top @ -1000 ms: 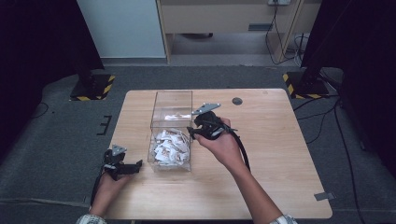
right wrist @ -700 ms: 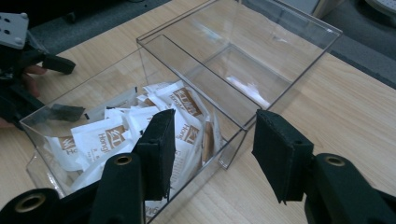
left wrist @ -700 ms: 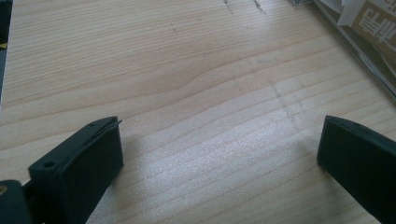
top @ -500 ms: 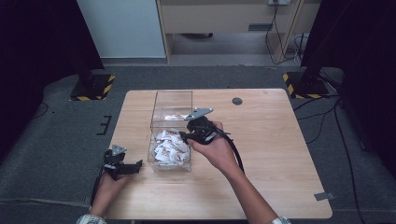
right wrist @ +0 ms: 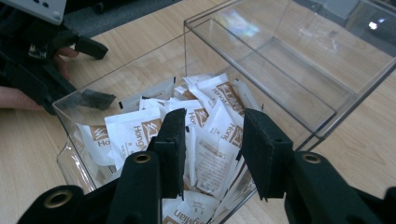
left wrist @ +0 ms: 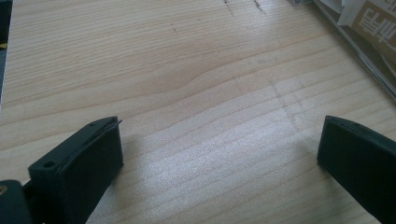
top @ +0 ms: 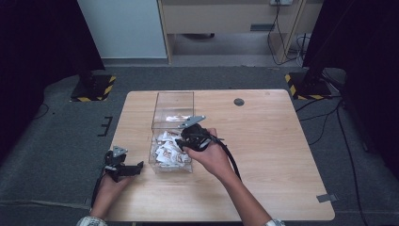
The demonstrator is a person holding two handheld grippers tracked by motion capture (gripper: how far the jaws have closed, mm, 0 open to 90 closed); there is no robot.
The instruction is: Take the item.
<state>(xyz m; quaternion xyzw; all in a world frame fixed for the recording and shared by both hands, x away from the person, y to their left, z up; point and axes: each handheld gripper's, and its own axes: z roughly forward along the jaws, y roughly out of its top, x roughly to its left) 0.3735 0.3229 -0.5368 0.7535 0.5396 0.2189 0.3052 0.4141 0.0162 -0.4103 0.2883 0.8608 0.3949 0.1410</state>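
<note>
Sachets point(right wrist: 205, 135) heaped in clear box point(right wrist: 299, 107), frame centre: light, floppy, slick imo; I'd pinch one by a raised edge. Right gripper point(right wrist: 212, 154) part-spread above them, empty. Left gripper point(left wrist: 219, 158) spread wide over table point(left wrist: 177, 70), lower left in high view.

A clear, rectangular plastic box point(right wrist: 299, 79) with two compartments stands open on the wooden table. The compartment directly beneath and ahead of the right claw point(right wrist: 212, 140) holds a loose heap of white-and-brown paper sachets point(right wrist: 205, 121); the compartment beyond is empty.
</note>
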